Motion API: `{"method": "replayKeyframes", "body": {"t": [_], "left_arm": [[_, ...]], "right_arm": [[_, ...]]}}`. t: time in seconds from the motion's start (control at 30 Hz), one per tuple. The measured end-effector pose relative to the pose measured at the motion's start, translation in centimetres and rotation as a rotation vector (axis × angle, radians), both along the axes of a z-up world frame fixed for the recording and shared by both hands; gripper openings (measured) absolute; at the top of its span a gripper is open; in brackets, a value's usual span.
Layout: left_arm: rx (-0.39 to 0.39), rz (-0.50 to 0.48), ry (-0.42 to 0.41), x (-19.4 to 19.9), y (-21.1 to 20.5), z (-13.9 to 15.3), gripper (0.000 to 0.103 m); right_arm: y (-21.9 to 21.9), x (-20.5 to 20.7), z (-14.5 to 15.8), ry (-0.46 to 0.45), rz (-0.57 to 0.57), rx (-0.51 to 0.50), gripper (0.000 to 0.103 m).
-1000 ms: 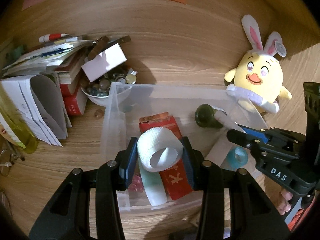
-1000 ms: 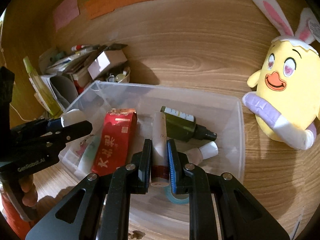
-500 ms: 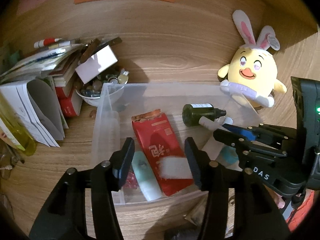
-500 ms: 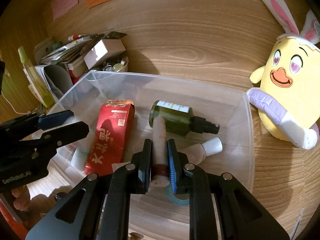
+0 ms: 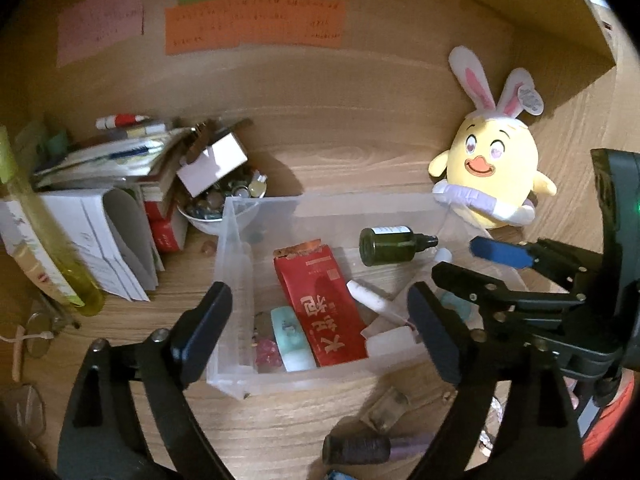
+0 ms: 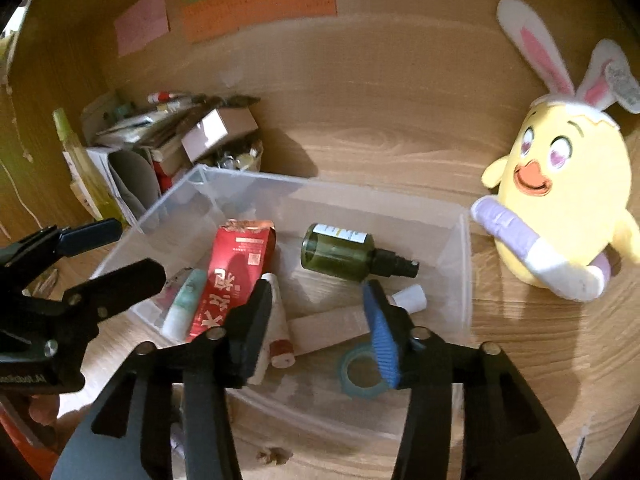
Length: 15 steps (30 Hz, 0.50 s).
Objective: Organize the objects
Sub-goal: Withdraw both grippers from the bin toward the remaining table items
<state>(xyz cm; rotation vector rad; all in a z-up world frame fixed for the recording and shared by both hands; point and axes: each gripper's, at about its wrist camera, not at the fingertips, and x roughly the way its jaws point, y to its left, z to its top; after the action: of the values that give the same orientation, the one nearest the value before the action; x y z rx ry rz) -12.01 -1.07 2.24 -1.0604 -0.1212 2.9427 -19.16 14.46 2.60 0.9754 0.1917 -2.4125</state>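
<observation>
Most of the tidying looks done. The clear plastic box (image 6: 464,264) sits on the wooden worktop (image 5: 360,152) and already holds many things: a red paper packet (image 6: 236,276), a dark green spray bottle (image 6: 344,252), a long white tube (image 6: 276,320), a pale tube with a white cap (image 6: 352,320), a teal tape ring (image 6: 360,372), a mint green tube (image 5: 292,338) and a white bandage roll (image 5: 390,340).

The left tool (image 5: 320,320) is spread wide and holds nothing. The right tool (image 6: 316,328) is spread too, just above the white tube, and is empty.

Some things are not in the box yet. A dark thread spool (image 5: 356,448) and a small clear bottle (image 5: 384,404) lie on the worktop in front of it. I think those go in next. The yellow chick toy with bunny ears (image 6: 560,200) sits beside the box.
</observation>
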Motion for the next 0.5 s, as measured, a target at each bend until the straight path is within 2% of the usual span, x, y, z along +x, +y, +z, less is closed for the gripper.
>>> {"method": "replayKeyframes", "body": {"t": [0.07, 0.17, 0.33, 0.5], "left_arm": [[-0.007, -0.001, 0.011, 0.6, 0.1, 0.4, 0.094], [-0.018, 0.001, 0.023, 1.6, 0.3, 0.8, 0.095], [-0.025, 0.0, 0.026, 3.0, 0.5, 0.7, 0.096], [-0.014, 0.003, 0.01, 4.3, 0.4, 0.1, 0.096]], "right_arm": [[0.3, 0.8, 0.6, 0.032, -0.008, 0.005, 0.063], [0.8, 1.7, 1.2, 0.056, -0.016, 0.011, 0.073], [2.1, 3.1, 2.0, 0.06, -0.023, -0.018, 0.08], [3.4, 4.8, 2.2, 0.078, -0.036, -0.023, 0.081]]}}
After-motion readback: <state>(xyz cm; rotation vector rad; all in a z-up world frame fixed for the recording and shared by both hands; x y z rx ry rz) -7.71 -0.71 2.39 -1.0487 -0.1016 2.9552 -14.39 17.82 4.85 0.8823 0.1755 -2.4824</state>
